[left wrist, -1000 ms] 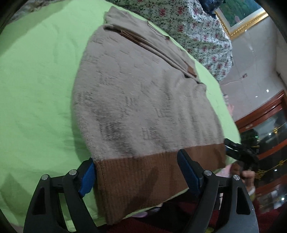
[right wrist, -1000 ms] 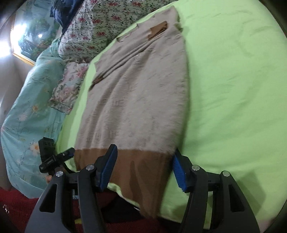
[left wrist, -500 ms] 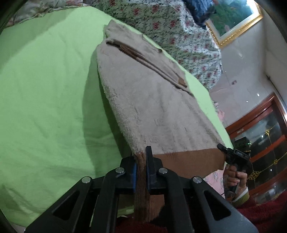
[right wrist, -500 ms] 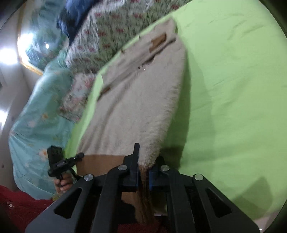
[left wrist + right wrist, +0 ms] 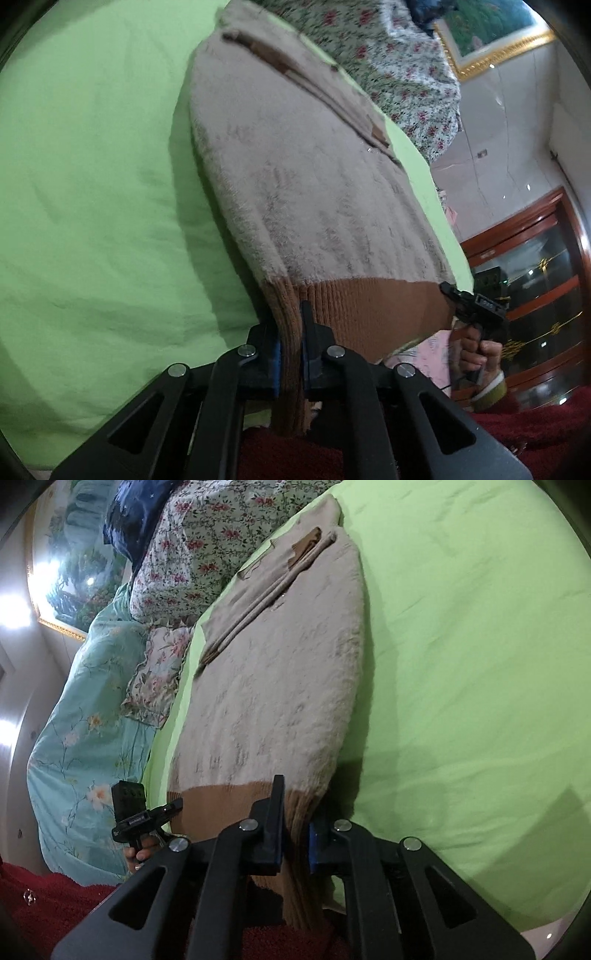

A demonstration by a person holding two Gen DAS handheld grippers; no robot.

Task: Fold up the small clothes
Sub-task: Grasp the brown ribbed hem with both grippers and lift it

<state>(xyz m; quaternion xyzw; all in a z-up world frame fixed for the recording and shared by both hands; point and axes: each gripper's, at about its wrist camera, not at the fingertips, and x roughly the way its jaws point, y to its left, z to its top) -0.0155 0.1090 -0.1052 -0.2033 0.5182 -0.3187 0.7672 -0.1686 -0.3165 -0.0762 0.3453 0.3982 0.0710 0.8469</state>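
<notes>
Beige fuzzy knit sweater [image 5: 295, 192] with brown ribbed hem [image 5: 369, 306], flat on lime-green bed sheet [image 5: 92, 184]. Left gripper [image 5: 290, 354] and right gripper [image 5: 295, 834] jaws clamped on hem corners. Next, probably: carrying hem toward blurred collar end.

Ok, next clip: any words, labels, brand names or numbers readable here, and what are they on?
None can be read.
Left gripper, seen from the right wrist: a pale printed strip along its body, too small and blurred to read.
Sweater: faint grey marks woven into the knit, not legible as letters.
Brown patch near the sweater's far end: no text visible.
Right gripper: nothing printed can be made out.
</notes>
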